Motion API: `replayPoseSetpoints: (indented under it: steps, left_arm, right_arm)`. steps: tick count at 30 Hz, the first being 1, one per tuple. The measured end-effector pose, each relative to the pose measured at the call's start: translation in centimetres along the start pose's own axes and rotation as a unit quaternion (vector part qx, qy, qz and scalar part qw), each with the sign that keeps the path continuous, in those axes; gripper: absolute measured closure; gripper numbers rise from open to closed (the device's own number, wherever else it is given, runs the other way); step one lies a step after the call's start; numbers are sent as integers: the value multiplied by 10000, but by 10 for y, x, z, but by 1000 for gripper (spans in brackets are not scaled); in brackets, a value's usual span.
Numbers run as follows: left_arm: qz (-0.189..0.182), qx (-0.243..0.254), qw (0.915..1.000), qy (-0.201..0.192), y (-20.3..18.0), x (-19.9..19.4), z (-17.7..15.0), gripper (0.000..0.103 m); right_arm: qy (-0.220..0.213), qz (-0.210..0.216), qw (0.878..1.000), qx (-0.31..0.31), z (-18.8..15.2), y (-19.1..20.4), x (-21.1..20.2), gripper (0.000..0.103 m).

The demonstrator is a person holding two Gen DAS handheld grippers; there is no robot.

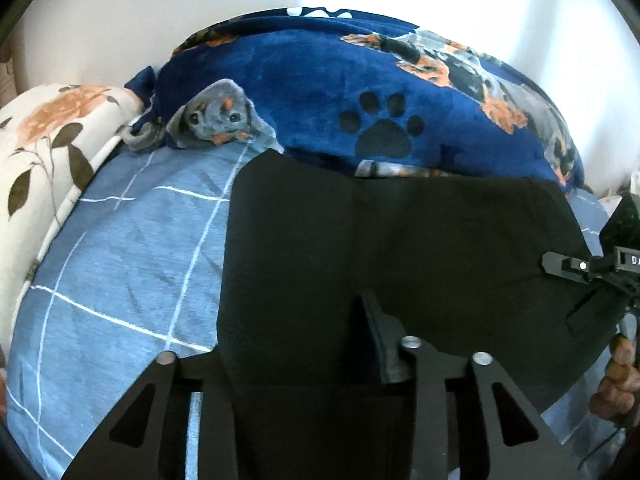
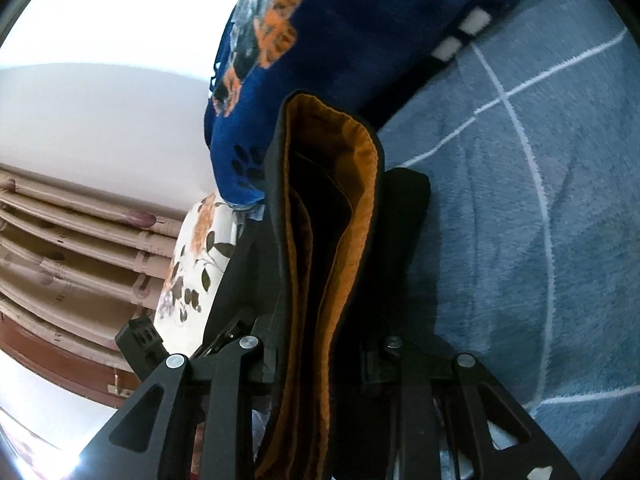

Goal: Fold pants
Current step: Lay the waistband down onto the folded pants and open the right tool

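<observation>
Black fabric fills both views: the black trousers with an orange lining [image 1: 400,248] lie as a broad, flat panel on the pale blue bedsheet with white grid lines [image 1: 120,248], their far edge touching the dark blue fleece blanket printed with paw marks and dogs [image 1: 320,92]. A cream pillow with an orange rose print [image 1: 48,148] sits at the sheet's left edge.

The left gripper [image 1: 304,360] has the trousers running between its fingers, and the fingers stand partly apart; only one pad shows clearly beside the cloth, so the hold looks loosened rather than firm. The right gripper [image 2: 324,360] is clamped narrowly on a thick bundle of layers, with the orange lining showing at the open hem end that stands up in front of its camera. From the left wrist view the right gripper shows at the far right edge, at the side of the garment, with a person's hand [image 1: 616,380] below it.

As a judgement, the fold is well under way: the cloth already lies doubled and flat over the sheet, with several layers stacked at the right side. What seems left is letting go on both sides, smoothing the panel, and perhaps one more fold to make it compact.
</observation>
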State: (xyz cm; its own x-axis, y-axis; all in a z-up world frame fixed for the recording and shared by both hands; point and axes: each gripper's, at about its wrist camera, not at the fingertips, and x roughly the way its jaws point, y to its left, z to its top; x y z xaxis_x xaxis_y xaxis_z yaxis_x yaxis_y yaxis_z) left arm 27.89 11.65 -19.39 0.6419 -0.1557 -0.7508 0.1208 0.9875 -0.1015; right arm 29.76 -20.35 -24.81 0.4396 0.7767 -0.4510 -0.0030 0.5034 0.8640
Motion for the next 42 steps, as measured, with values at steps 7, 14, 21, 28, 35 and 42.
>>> replayPoseSetpoints:
  steps: [7, 14, 21, 28, 35, 42]
  left_arm:
    - [115, -209, 9997, -63, 11, 6, -10, 37]
    - [389, -211, 9990, -111, 11, 9, -14, 24]
    - [562, -175, 9981, -166, 8, 9, -15, 22]
    - [681, -174, 9974, -179, 7, 9, -15, 18]
    - [727, -214, 9970, -170, 8, 9, -15, 14]
    - [798, -256, 9964, -149, 10, 10, -15, 11]
  right_arm:
    - [-1, -326, 9992, -221, 0, -4, 0, 76]
    - [-127, -863, 9933, -753, -6, 11, 6, 74]
    - [-370, -1210, 9866, -1034, -13, 23, 9, 72]
    - [-688, -1786, 9718, -1374, -23, 36, 9, 63]
    - [-914, -2445, 9486, -1788, -32, 51, 18, 41]
    - [-881, -3359, 9077, -2356, -43, 69, 40, 10]
